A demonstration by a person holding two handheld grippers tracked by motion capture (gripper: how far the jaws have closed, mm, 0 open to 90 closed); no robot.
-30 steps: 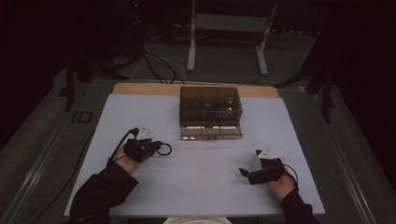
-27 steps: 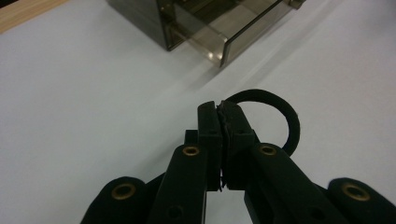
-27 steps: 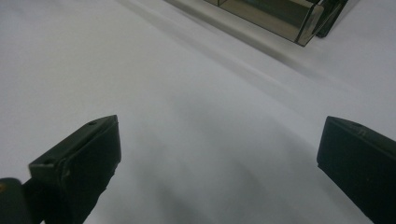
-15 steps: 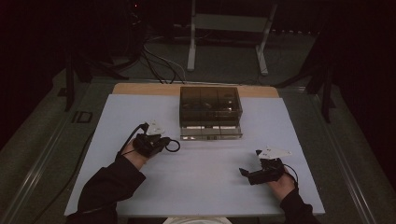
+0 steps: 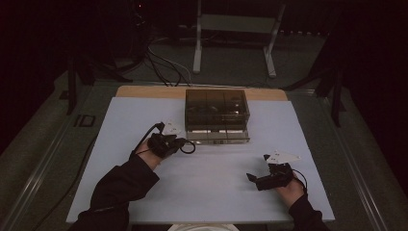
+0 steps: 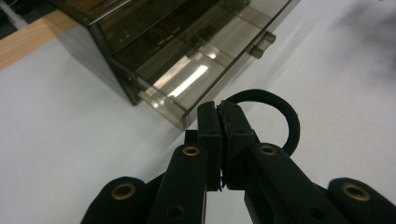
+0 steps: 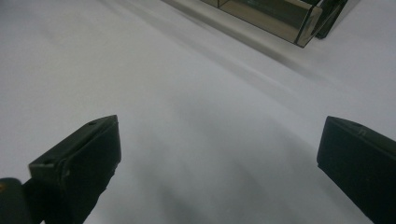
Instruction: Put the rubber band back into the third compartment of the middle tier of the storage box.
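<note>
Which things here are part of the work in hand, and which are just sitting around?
In the job:
- black ring, pinched in the left hand-held gripper
- smoky clear drawer box, its bottom drawer pulled out

Not in use:
- right hand-held gripper, jaws open, nothing between them
- white table cover
- metal stand and cables behind the table

Drawer box (image 6: 187, 56): smoked, see-through plastic, glossy, with bright reflections. Ring (image 6: 280, 112) in the left claw (image 6: 223, 135): black, matt, apparently rubbery or cloth-covered. Claw bodies: matt black plastic with brass-coloured inserts. Table (image 5: 211, 178): smooth, matt white sheet; wooden far edge (image 5: 144, 91).
</note>
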